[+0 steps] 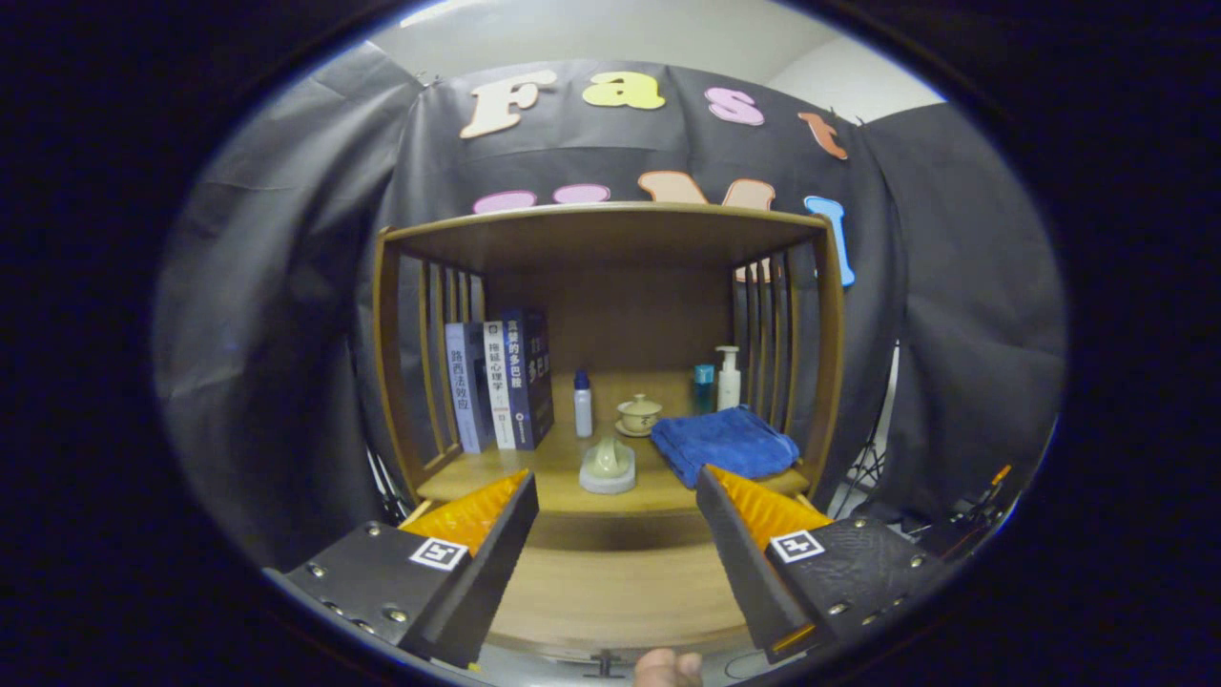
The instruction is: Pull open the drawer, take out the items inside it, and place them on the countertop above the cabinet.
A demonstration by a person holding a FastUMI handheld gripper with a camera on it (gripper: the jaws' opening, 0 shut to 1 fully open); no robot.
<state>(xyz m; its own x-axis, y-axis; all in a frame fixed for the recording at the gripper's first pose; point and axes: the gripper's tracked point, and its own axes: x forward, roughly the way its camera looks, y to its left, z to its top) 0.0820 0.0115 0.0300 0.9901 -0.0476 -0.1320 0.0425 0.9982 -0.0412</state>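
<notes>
In the gripper view, nearest of all is a fingertip [668, 668] of a person, just below the wooden front between the two fingers. The tool [615, 491] is spread wide, its fingers well apart and holding nothing; both hang in front of the cabinet [610, 224], short of touching it. Between the fingers lies a broad wooden panel [610, 596], below the surface [563, 468]; whether this is the drawer front or its top I cannot tell, and no contents of a drawer can be seen. On the surface, just beyond the fingers, stands a pale ceramic piece on a round grey base [608, 466]. To its right lies a folded blue towel [730, 443]. Further back sit a lidded tea bowl [638, 414], a small white bottle with a blue cap [582, 404], a teal container [703, 385] and a white pump bottle [729, 377]. Three books [501, 386] stand upright against the left slats.
</notes>
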